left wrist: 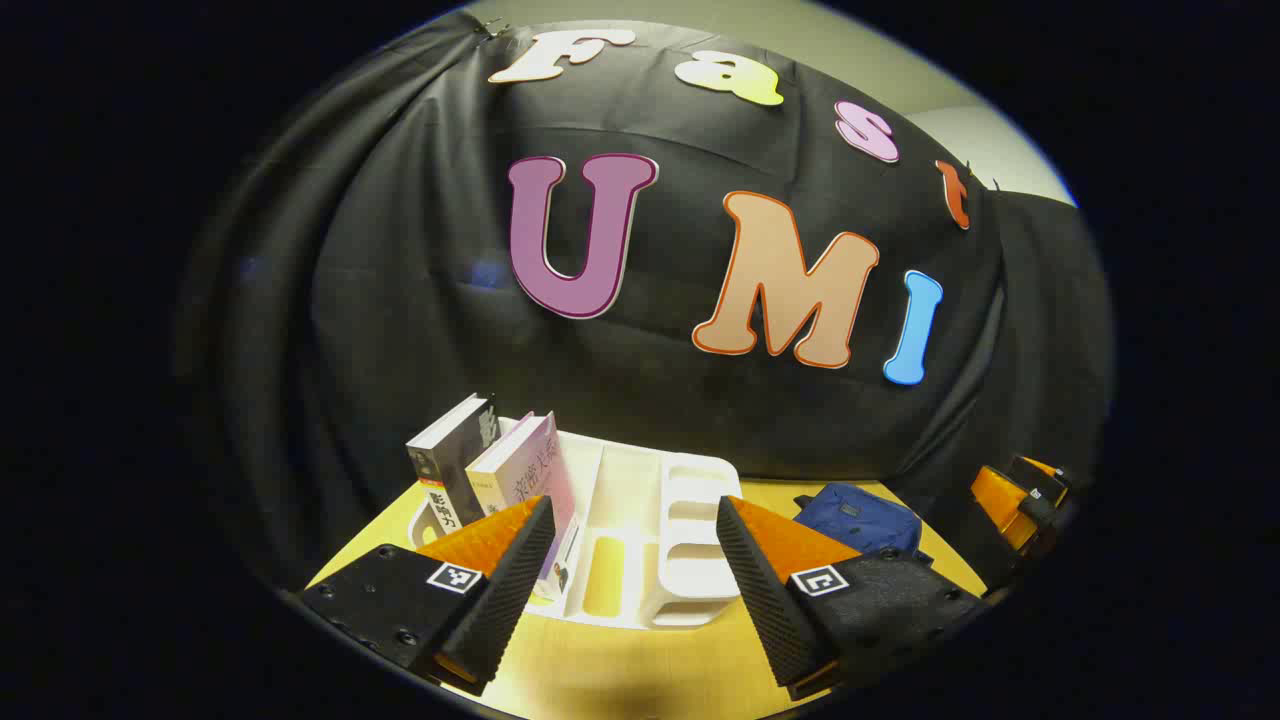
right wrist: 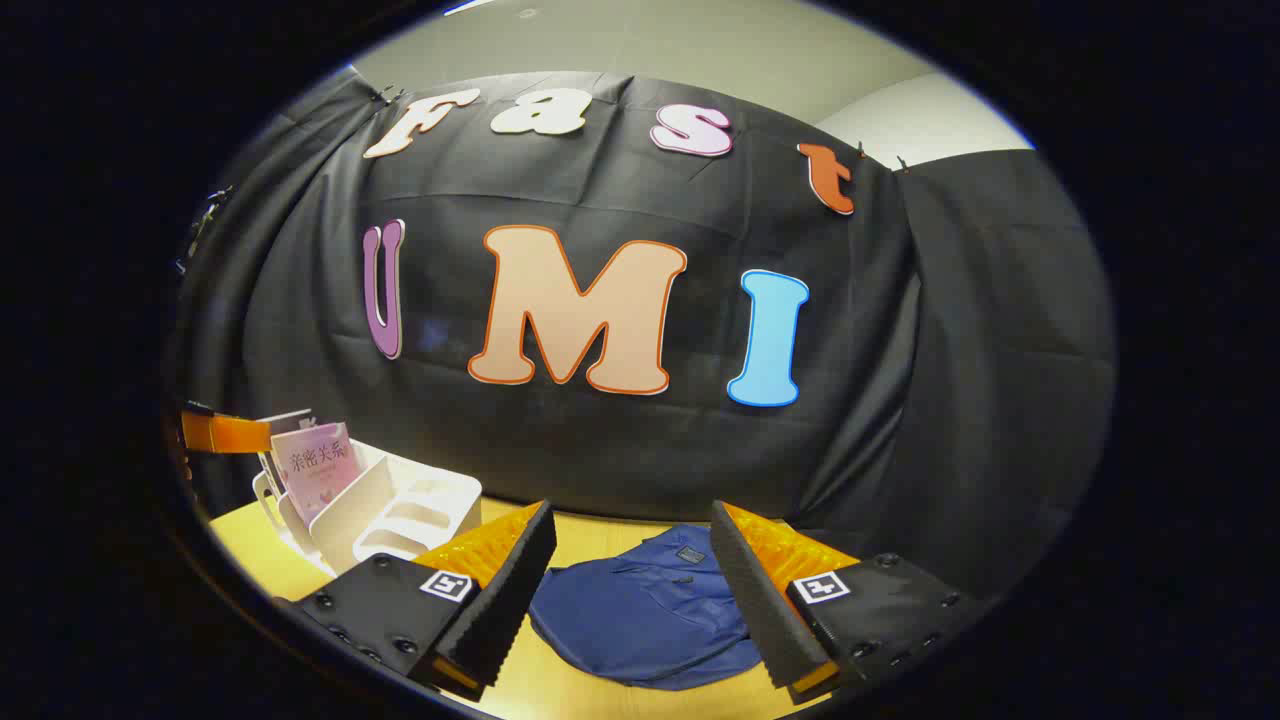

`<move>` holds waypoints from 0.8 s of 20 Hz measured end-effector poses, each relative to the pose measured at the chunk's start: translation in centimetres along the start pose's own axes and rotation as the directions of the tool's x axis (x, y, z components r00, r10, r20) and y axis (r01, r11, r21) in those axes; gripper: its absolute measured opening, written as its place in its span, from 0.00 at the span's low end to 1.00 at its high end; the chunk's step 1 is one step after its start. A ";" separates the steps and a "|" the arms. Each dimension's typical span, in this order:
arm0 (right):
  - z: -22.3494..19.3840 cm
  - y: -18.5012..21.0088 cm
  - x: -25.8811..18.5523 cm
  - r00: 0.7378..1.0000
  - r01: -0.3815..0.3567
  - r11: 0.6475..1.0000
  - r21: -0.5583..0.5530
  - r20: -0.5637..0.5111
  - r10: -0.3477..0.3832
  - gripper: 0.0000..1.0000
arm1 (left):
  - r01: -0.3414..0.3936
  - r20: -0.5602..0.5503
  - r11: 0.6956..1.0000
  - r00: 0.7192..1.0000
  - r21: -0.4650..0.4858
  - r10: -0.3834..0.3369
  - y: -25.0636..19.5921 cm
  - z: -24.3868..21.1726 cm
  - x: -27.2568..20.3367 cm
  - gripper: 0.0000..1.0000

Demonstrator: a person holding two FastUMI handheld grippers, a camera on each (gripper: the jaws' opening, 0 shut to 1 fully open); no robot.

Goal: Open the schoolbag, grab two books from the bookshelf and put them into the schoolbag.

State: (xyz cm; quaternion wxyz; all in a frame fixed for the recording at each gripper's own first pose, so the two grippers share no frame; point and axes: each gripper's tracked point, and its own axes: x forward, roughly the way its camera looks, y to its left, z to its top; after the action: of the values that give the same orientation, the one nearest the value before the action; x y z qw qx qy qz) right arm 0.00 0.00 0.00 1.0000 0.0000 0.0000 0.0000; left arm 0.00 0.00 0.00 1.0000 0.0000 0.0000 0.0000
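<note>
1. In the left gripper view the left gripper [left wrist: 635, 560] has its fingers [left wrist: 510, 580] spread wide with nothing between them, poised above the yellow surface [left wrist: 620, 670].
2. Just ahead of those fingers stands the white bookshelf [left wrist: 690, 520], with two books upright at its left end: a dark book [left wrist: 455, 465] and a pink book [left wrist: 525, 475] leaning against each other.
3. To the right of the bookshelf lies the blue schoolbag [left wrist: 860, 515], and beyond it, at the edge, the other gripper shows as orange and black.
4. In the right gripper view the right gripper [right wrist: 632, 570] is likewise wide open and holds nothing.
5. The schoolbag [right wrist: 645, 610] lies flat on the surface between and just past its fingers; I cannot tell whether it is open.
6. The bookshelf [right wrist: 400, 510] sits well off to the left, the pink book [right wrist: 315, 465] standing in it.
</note>
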 end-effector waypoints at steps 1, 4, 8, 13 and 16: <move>-0.1 -0.1 0.0 1.000 -0.001 1.000 -0.001 -0.005 0.001 0.99 | -0.002 -0.007 1.000 1.000 -0.001 0.002 -0.2 -0.1 0.0 0.96; -0.7 -1.0 -0.1 1.000 -0.001 1.000 -0.016 -0.014 0.001 0.99 | -0.003 -0.014 1.000 1.000 0.005 0.003 -0.7 -0.5 0.3 0.96; -1.2 -2.5 -0.3 1.000 0.014 1.000 -0.020 -0.018 -0.014 0.95 | 0.000 -0.022 1.000 1.000 0.004 0.000 -1.3 -0.7 0.4 0.96; -1.7 -3.9 -0.2 0.999 0.029 1.000 -0.011 -0.023 -0.029 0.95 | 0.002 -0.027 1.000 1.000 0.020 -0.002 -2.1 -0.7 0.7 0.95; -2.2 -4.4 -0.3 0.999 0.031 0.999 -0.022 -0.029 -0.032 0.95 | 0.003 -0.034 1.000 0.999 0.022 -0.003 -2.4 -1.0 0.9 0.96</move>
State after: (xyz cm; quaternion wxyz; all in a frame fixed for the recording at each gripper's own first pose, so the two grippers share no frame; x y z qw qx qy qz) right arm -0.27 -4.45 -2.19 0.9997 -0.0106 0.0146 -0.0157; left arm 0.87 -2.44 -0.97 0.9998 0.0109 0.0170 -0.0016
